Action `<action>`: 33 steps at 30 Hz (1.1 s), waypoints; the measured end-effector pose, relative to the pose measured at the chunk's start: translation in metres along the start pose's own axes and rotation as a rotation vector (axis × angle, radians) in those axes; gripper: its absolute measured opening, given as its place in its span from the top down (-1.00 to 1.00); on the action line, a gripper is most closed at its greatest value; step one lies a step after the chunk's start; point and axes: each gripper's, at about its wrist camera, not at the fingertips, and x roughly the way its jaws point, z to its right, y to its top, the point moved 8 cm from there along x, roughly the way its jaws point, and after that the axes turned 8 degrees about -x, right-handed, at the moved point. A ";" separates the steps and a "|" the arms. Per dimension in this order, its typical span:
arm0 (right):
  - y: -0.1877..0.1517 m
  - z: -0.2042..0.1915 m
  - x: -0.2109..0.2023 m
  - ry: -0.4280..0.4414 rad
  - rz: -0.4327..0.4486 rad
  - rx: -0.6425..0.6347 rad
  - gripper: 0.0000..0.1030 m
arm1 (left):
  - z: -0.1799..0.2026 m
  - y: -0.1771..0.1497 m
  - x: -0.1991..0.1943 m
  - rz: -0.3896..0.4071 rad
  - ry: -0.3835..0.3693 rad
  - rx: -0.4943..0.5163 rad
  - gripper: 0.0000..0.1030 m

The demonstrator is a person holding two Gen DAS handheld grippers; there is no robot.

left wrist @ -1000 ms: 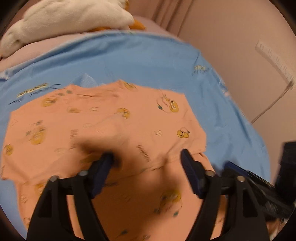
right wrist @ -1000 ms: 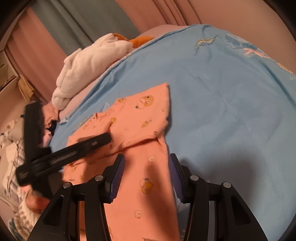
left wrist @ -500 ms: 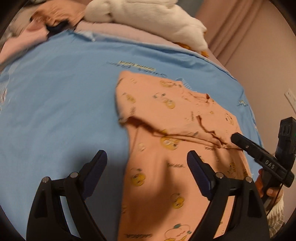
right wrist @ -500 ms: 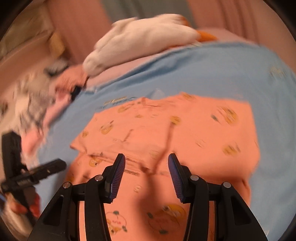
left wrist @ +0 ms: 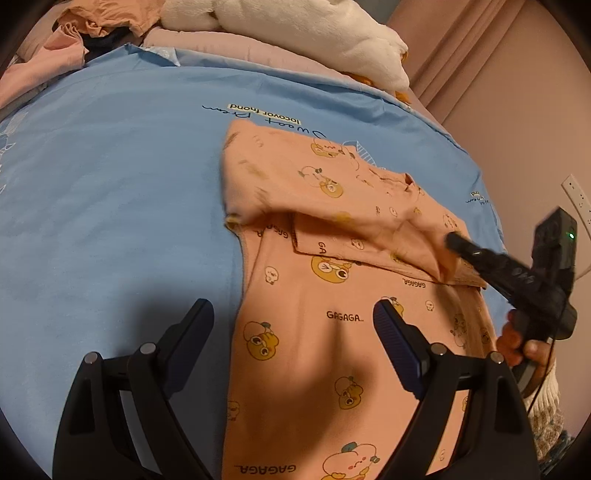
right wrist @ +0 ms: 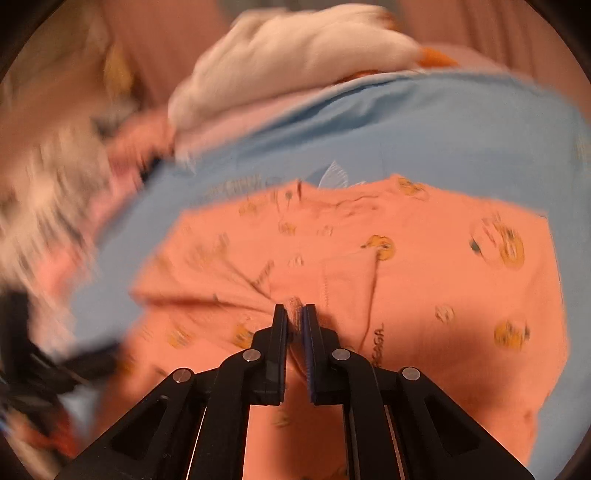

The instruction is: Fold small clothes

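Matt peach cotton garment (left wrist: pixel 343 295), smooth blue sheet (left wrist: pixel 110 184), fluffy white plush (left wrist: pixel 314 33)

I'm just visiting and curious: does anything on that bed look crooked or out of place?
The peach garment lies on the blue sheet with its upper part folded over askew, the edge slanting and rumpled. Unfolded clothes are heaped past the sheet's far corner.

"GAGAGA" printed over and over on the peach garment (left wrist: pixel 343 317), between cartoon faces. Upside-down "locovor fnond" on a pale strip on the blue sheet (left wrist: pixel 110 177), cursive script beside it hard to read.
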 end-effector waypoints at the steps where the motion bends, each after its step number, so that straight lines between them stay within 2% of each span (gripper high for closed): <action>1: 0.000 0.008 -0.007 -0.001 0.019 0.034 0.83 | 0.000 -0.001 0.001 -0.004 0.000 -0.001 -0.71; 4: -0.006 0.035 -0.032 0.043 0.076 0.186 0.83 | -0.001 -0.002 0.005 -0.011 0.000 -0.005 -0.71; 7: -0.018 0.060 -0.049 0.007 0.106 0.278 0.83 | -0.002 -0.002 0.008 -0.018 0.006 -0.010 -0.71; 9: -0.025 0.068 -0.050 0.014 0.093 0.319 0.82 | -0.002 -0.002 0.009 -0.022 0.014 -0.006 -0.71; 10: -0.030 0.071 -0.047 0.046 0.072 0.349 0.75 | -0.002 -0.002 0.009 -0.022 0.018 -0.003 -0.71; 13: -0.029 0.073 -0.039 0.095 0.043 0.395 0.15 | -0.002 -0.001 0.009 -0.020 0.028 -0.002 -0.71; 18: -0.024 0.071 -0.022 0.018 -0.029 0.331 0.15 | -0.003 -0.001 0.010 -0.022 0.043 0.004 -0.71; 20: -0.020 0.068 -0.017 0.004 -0.043 0.293 0.21 | -0.003 -0.001 0.010 -0.024 0.045 0.002 -0.71; 21: -0.018 0.066 -0.015 -0.008 -0.047 0.267 0.34 | -0.003 -0.001 0.010 -0.024 0.046 0.002 -0.71; 22: -0.017 0.062 -0.014 -0.030 -0.058 0.227 0.75 | -0.003 -0.001 0.010 -0.025 0.047 0.003 -0.71; 23: -0.015 0.062 -0.012 -0.038 -0.061 0.211 0.85 | -0.003 -0.001 0.010 -0.025 0.048 0.004 -0.71; 25: -0.009 0.058 -0.018 -0.049 -0.047 0.174 0.86 | -0.004 0.000 0.009 -0.022 0.052 0.005 -0.71; 28: 0.010 0.060 -0.042 -0.072 0.038 0.154 0.87 | -0.005 0.002 0.007 -0.018 0.055 0.003 -0.71; 30: 0.018 0.070 -0.058 -0.119 0.066 0.152 0.87 | -0.006 0.001 0.007 -0.017 0.055 0.003 -0.71; 33: 0.014 0.085 -0.062 -0.192 0.031 0.144 0.87 | -0.005 0.000 0.008 -0.021 0.055 0.001 -0.71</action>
